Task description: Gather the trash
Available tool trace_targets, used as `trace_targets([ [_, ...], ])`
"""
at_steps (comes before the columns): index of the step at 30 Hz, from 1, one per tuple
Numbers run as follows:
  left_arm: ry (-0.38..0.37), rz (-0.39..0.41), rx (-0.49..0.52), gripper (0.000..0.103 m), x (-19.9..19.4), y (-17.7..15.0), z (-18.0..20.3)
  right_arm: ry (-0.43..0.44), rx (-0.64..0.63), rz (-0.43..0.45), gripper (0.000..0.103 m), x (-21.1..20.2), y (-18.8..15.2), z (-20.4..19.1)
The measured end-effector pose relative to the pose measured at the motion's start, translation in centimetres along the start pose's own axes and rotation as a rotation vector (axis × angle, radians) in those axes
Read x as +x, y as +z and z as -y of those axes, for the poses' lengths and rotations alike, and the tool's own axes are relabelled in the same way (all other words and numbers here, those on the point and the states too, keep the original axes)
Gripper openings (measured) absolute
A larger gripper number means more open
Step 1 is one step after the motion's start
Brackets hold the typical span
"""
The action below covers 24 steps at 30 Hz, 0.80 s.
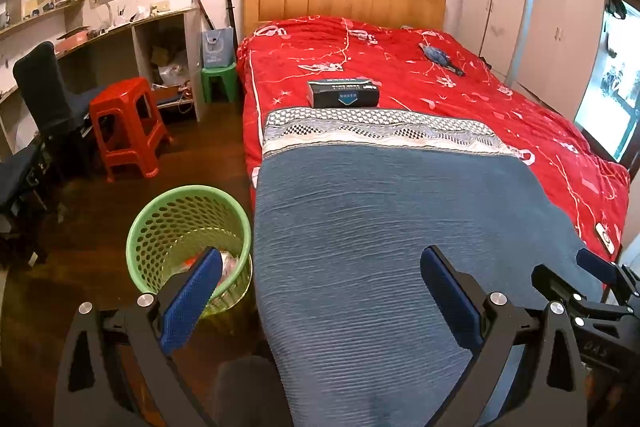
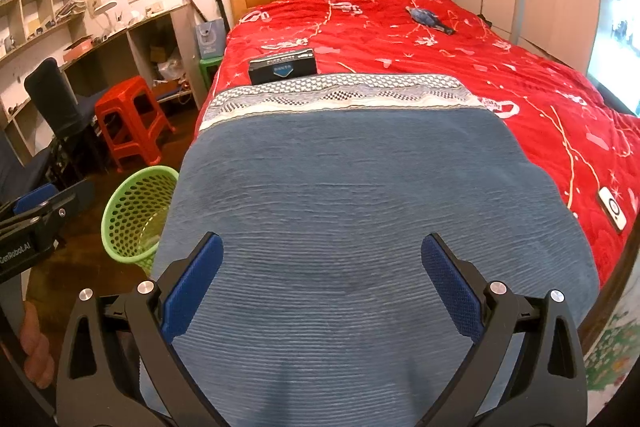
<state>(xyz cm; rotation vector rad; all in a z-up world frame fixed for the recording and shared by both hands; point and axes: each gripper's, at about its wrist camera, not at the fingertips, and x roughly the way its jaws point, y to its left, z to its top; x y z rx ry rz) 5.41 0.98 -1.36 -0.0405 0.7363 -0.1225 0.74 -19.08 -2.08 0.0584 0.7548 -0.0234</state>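
A green perforated waste basket (image 1: 176, 223) stands on the floor at the bed's left side, with some trash inside; it also shows in the right wrist view (image 2: 132, 211). My left gripper (image 1: 320, 267) is open and empty, above the blue blanket (image 1: 400, 227) next to the basket. My right gripper (image 2: 320, 259) is open and empty over the same blanket (image 2: 340, 187). A dark box (image 1: 343, 93) lies on the red bedspread past the blanket; it also shows in the right wrist view (image 2: 282, 66). A crumpled blue item (image 1: 438, 55) lies farther back, seen too in the right wrist view (image 2: 428, 17).
A red stool (image 1: 128, 127) and a dark chair (image 1: 48, 95) stand left of the bed by the desk (image 1: 120, 31). A small green stool (image 1: 218, 79) holds a bag. A white phone-like device (image 2: 612, 209) lies near the bed's right edge. Wardrobes (image 1: 540, 27) line the right wall.
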Motion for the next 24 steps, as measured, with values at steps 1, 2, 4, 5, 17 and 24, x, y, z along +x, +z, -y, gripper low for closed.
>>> trace_targets([
  [1,0.0,-0.002,0.001,0.096,0.04,-0.02,0.0,0.0,0.0,-0.001,0.098,0.03,-0.01,0.07],
  [2,0.0,-0.002,0.002,0.096,0.06,-0.06,0.01,-0.001,0.0,-0.002,0.098,0.07,-0.04,0.11],
  [4,0.0,-0.003,0.002,0.096,0.08,-0.11,-0.03,-0.002,0.001,-0.003,0.098,0.09,-0.04,0.13],
  [5,0.0,-0.003,0.001,0.096,0.07,-0.1,0.01,-0.003,0.001,-0.003,0.098,0.12,-0.1,0.13],
  [17,0.01,-0.001,-0.004,0.096,0.35,-0.34,-0.33,-0.003,0.002,-0.007,0.098,0.14,-0.29,0.07],
  [24,0.008,-0.006,-0.006,0.096,0.36,-0.41,-0.2,-0.002,0.005,-0.011,0.098,0.26,-0.4,0.23],
])
